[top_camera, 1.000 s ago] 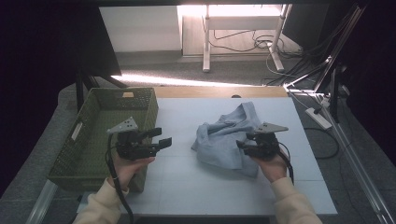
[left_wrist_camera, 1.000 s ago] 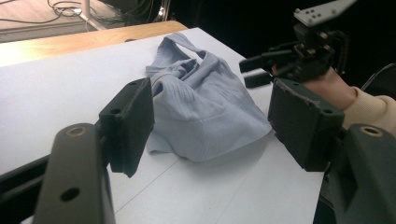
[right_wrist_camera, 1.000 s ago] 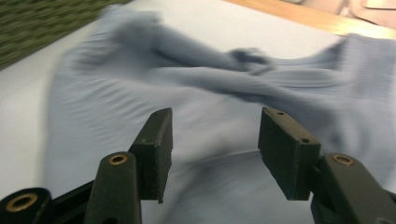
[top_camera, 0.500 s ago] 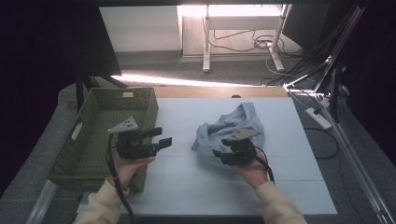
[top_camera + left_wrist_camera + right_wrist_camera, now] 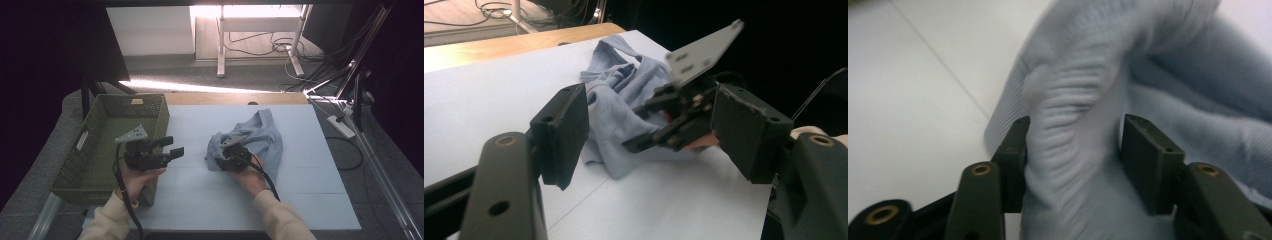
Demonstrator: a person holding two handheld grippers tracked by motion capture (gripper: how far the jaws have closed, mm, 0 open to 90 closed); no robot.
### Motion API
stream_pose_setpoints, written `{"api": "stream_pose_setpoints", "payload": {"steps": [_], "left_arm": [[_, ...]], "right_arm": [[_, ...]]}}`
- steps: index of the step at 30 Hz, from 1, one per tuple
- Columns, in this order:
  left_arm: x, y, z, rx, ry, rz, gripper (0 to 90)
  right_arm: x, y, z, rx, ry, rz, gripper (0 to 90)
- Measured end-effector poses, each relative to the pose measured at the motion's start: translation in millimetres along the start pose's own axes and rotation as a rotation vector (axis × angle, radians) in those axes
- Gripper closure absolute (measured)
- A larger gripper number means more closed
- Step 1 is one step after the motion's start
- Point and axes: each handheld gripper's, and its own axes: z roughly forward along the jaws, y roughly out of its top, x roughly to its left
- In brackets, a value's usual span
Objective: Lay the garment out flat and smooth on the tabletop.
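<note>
A crumpled light-blue garment (image 5: 262, 137) lies on the white table (image 5: 250, 200), right of centre. My right gripper (image 5: 220, 157) is at its left edge, and its jaws have just been closing. In the right gripper view a ribbed fold of the garment (image 5: 1083, 100) fills the gap of the right gripper (image 5: 1075, 150) and touches both pads. My left gripper (image 5: 172, 146) hovers over the basket's right rim, open and empty, pointing right. In the left gripper view the left gripper (image 5: 656, 135) frames the garment (image 5: 619, 95) and the right gripper (image 5: 639, 127) beyond.
A green woven basket (image 5: 132, 97) stands at the table's left side. A wooden strip (image 5: 235, 98) runs along the far edge. Beyond it are a desk leg and cables on the floor, and a power strip (image 5: 342, 126) lies right of the table.
My right gripper has moved left and down across the garment to its left edge and now has a fold between its jaws. The left gripper has stayed where it was.
</note>
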Motion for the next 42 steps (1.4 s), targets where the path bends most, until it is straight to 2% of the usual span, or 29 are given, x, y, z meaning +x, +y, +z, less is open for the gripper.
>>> {"api": "stream_pose_setpoints", "payload": {"steps": [3,5,7,10,13,20,25,28,32,38,42], "left_arm": [[0.7,-0.1,-0.5,-0.002,0.000,-0.001,31.6],[0.9,-0.1,-0.8,-0.002,0.000,-0.001,31.6],[1.0,-0.2,-0.8,-0.002,0.000,-0.002,31.6],[0.8,-0.3,-0.6,-0.001,0.000,-0.001,31.6],[0.5,0.0,-0.5,0.000,0.001,0.001,31.6],[1.4,0.3,-1.1,-0.004,0.001,-0.001,31.6],[1.4,1.0,-2.3,-0.008,0.002,-0.001,31.6],[1.0,1.7,-2.7,-0.010,0.001,0.000,31.6],[0.9,2.5,-4.0,-0.016,0.000,0.001,31.6],[0.2,2.6,-3.3,-0.014,-0.003,0.003,31.6],[-0.6,2.4,-1.3,-0.009,-0.005,0.004,31.6]], "right_arm": [[-0.6,-0.7,10.3,0.023,-0.017,-0.026,48.9],[-1.7,-0.8,13.9,0.030,-0.003,-0.016,49.3],[-3.2,-0.5,13.3,0.038,0.006,-0.019,55.7],[-8.0,-2.0,11.1,0.029,0.023,-0.021,75.7],[-13.3,-3.3,8.9,0.024,0.068,0.013,78.8],[-11.7,-4.7,-5.1,-0.022,0.194,0.022,79.4],[3.4,-6.1,-23.9,-0.053,0.266,-0.008,79.4],[13.9,-8.1,-33.7,-0.061,0.316,-0.009,79.4],[33.2,-12.4,-44.2,-0.050,0.368,-0.023,79.4],[64.2,-23.2,-57.1,-0.025,0.443,-0.019,79.3],[84.4,-26.0,-62.5,-0.022,0.488,-0.049,79.2]]}}
